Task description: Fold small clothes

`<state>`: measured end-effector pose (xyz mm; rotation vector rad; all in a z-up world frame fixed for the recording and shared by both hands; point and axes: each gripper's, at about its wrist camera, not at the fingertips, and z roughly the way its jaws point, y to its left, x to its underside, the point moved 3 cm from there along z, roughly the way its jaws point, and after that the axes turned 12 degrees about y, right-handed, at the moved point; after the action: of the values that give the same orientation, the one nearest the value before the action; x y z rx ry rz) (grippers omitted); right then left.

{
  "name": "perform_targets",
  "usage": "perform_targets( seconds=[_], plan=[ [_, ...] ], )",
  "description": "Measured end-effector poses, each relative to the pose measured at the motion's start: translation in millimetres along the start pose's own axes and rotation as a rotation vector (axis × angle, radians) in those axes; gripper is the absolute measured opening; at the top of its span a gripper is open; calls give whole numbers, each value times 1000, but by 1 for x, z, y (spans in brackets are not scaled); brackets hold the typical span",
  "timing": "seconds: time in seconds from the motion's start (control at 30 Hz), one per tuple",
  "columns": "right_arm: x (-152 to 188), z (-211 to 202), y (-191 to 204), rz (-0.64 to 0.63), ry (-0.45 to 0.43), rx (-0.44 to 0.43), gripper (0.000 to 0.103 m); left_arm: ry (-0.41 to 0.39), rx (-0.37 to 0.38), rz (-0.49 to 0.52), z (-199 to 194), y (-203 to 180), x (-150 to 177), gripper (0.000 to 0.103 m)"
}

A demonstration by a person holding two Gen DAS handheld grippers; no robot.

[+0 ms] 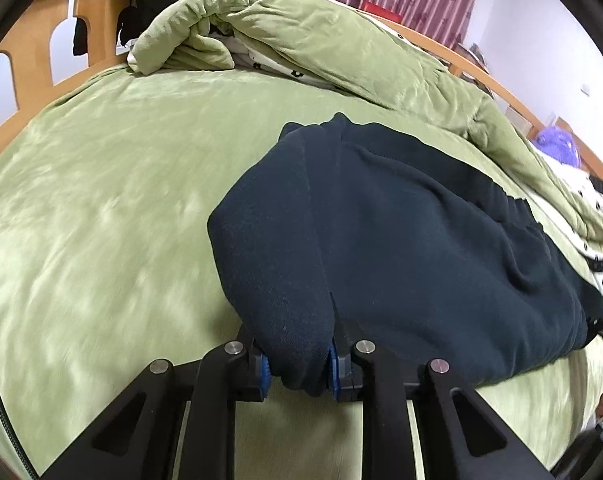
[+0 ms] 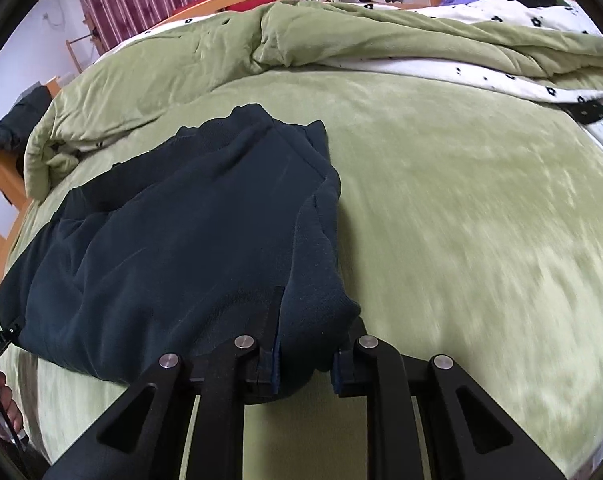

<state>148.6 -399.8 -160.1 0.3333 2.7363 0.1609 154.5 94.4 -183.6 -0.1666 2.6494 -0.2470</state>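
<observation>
Left wrist: left gripper [image 1: 298,366] clamped on dark garment [image 1: 401,248] corner; fingertips buried in cloth. Open green bedsheet [image 1: 101,220] leftward.
Right wrist: right gripper [image 2: 303,368] pinching the other near corner; sheet blurred, clear rightward.

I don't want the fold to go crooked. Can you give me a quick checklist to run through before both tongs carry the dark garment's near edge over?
1. Left tongs shut on the dark garment: ok, fabric is bunched between the pads.
2. Right tongs shut on the same garment: ok, fabric fills the gap.
3. Both grips on the near edge, at opposite corners: ok.
4. Far part of the garment lying on the green bedspread: ok, though creased.
5. Rumpled green quilt clear of the garment: cannot tell, it lies right behind the far edge.
6. Grips level with each other: cannot tell from the wrist views.
</observation>
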Motion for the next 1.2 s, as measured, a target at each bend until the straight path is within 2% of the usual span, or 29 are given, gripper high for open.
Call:
perform_targets(
  seconds=[0.13, 0.23, 0.33, 0.47, 0.63, 0.73, 0.83, 0.9, 1.2],
  plan=[
    [31, -21, -4, 0, 7, 11, 17, -5, -3, 20, -23, 3, 32, 20],
    [57, -35, -8, -16, 12, 18, 17, -3, 22, 16, -37, 11, 50, 20],
    [78, -43, -11, -28, 13, 24, 17, 4, 36, 14, -44, 17, 63, 20],
    [98, -50, -7, -66, -9, 74, 18, -5, 13, 36, -44, 16, 71, 22],
    [101, -65, -3, -82, -67, 130, 24, 18, -1, 38, -46, 20, 71, 31],
    [103, -76, -6, -72, -102, 134, 28, 17, -7, 37, -53, 24, 74, 38],
    [103, -92, -9, -58, -161, 138, 37, -4, -25, 35, -64, 27, 76, 48],
    [99, -101, -8, -55, -184, 130, 41, -30, -23, 40, -73, 28, 75, 60],
    [76, -111, 25, -115, -212, 100, 48, -89, -35, 24, -96, 32, 60, 63]
  ],
)
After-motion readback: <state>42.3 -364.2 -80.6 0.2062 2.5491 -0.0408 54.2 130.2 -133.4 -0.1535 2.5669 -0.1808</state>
